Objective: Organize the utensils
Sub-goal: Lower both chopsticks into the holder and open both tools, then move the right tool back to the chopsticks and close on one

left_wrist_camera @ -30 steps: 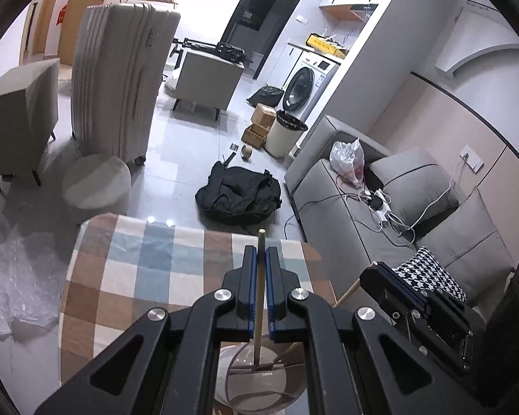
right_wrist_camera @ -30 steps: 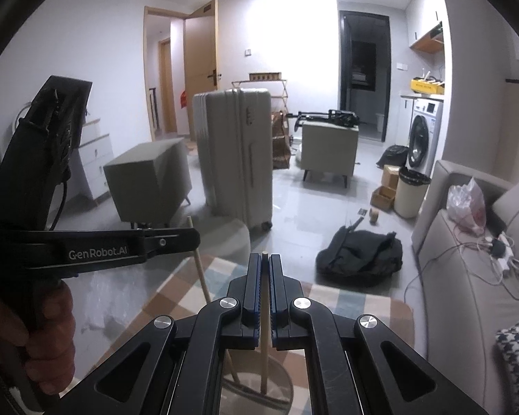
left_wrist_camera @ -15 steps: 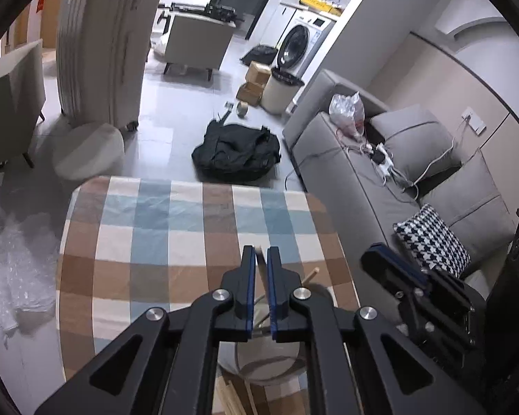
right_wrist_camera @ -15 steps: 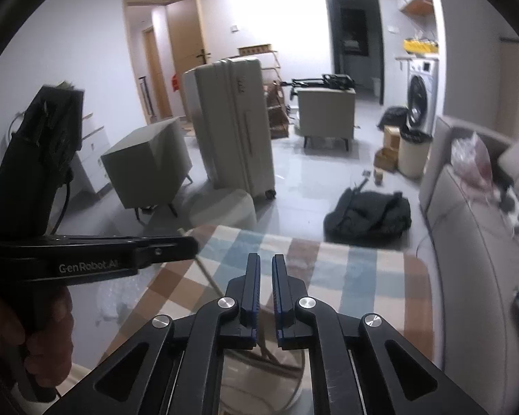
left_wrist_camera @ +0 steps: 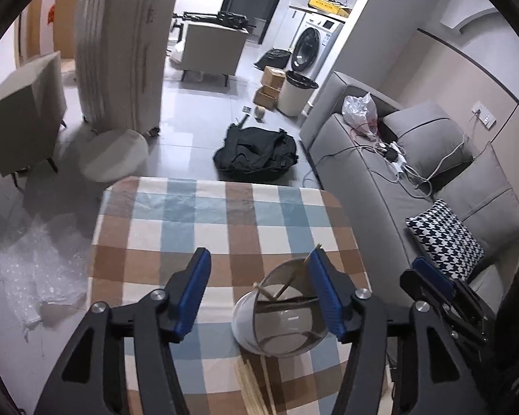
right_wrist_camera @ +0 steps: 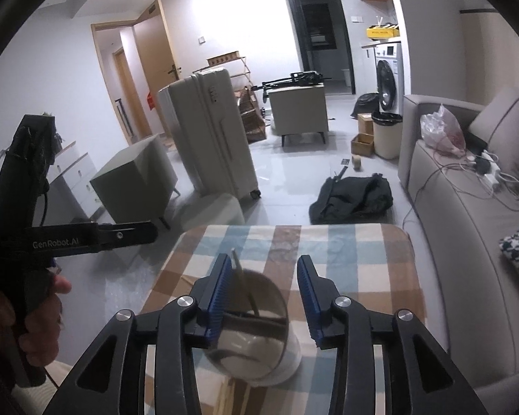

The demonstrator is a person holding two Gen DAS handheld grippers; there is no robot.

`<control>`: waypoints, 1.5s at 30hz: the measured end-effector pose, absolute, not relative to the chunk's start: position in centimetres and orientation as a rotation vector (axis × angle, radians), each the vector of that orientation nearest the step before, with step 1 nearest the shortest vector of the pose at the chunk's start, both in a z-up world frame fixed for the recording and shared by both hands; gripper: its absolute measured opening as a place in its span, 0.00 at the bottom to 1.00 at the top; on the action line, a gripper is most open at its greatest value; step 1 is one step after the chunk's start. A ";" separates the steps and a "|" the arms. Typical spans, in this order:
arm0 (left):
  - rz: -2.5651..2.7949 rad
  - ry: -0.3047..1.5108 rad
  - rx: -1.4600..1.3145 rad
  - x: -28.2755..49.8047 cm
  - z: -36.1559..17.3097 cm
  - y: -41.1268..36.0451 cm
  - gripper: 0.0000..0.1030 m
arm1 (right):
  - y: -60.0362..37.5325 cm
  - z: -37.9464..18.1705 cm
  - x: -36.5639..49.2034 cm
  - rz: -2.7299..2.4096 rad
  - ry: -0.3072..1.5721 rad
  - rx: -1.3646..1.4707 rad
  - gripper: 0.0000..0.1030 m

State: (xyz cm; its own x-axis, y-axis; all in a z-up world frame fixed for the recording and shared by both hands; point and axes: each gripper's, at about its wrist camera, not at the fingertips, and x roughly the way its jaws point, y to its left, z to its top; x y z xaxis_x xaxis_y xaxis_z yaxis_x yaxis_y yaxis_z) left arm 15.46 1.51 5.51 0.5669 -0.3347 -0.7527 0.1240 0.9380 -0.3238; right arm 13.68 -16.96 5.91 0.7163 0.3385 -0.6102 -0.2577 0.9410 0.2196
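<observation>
A round cup (left_wrist_camera: 280, 314) stands on the checked tablecloth (left_wrist_camera: 225, 228) and holds wooden chopsticks (left_wrist_camera: 296, 275) that lean against its rim. More wooden chopsticks (left_wrist_camera: 254, 385) lie flat on the cloth in front of it. My left gripper (left_wrist_camera: 259, 294) is open and empty, above the cup and a little to its left. My right gripper (right_wrist_camera: 264, 294) is open and empty, right over the cup (right_wrist_camera: 256, 332), with chopsticks (right_wrist_camera: 244, 283) beside its left finger. The left gripper's body (right_wrist_camera: 69, 238) shows at the left of the right wrist view.
A grey sofa (left_wrist_camera: 398, 186) with cushions and cables runs along the table's right side. A black bag (left_wrist_camera: 256, 154), a round stool (left_wrist_camera: 112, 154), a tall white suitcase (left_wrist_camera: 124, 69) and grey cabinets stand on the floor beyond. Crumpled plastic (left_wrist_camera: 34, 269) lies left of the table.
Both grippers were shut on a chopstick each, held upright in the cup. Both have opened and the chopsticks now rest in the cup. The views tilted down toward the table.
</observation>
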 end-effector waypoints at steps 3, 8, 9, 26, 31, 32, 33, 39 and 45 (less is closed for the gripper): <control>-0.239 0.911 -0.217 14.1 6.0 1.5 0.59 | -17.1 6.4 12.4 0.328 0.687 0.131 0.49; -0.189 0.871 -0.192 11.6 6.7 1.5 0.67 | -17.4 7.2 10.0 0.333 0.663 0.153 0.58; -0.180 0.863 -0.183 11.1 6.8 1.5 0.68 | -17.4 7.4 9.4 0.336 0.657 0.160 0.59; -0.111 0.779 -0.087 5.8 5.5 0.2 0.82 | -17.7 6.6 2.6 0.319 0.640 0.207 0.86; -0.119 0.768 -0.055 4.6 4.0 -0.3 0.82 | -17.6 5.1 1.6 0.297 0.671 0.215 0.92; -0.125 0.776 -0.048 4.6 3.4 -0.4 0.83 | -17.4 4.8 1.2 0.297 0.677 0.214 0.93; -0.126 0.781 -0.046 4.3 3.0 -0.4 0.83 | -17.3 4.4 1.1 0.298 0.688 0.209 0.93; -0.124 0.847 -0.054 3.9 -0.2 0.1 0.83 | -16.4 2.0 0.8 0.304 0.748 0.165 0.96; -0.122 0.904 -0.072 4.3 -2.5 0.8 0.83 | -15.5 -1.6 1.4 0.319 0.845 0.122 0.96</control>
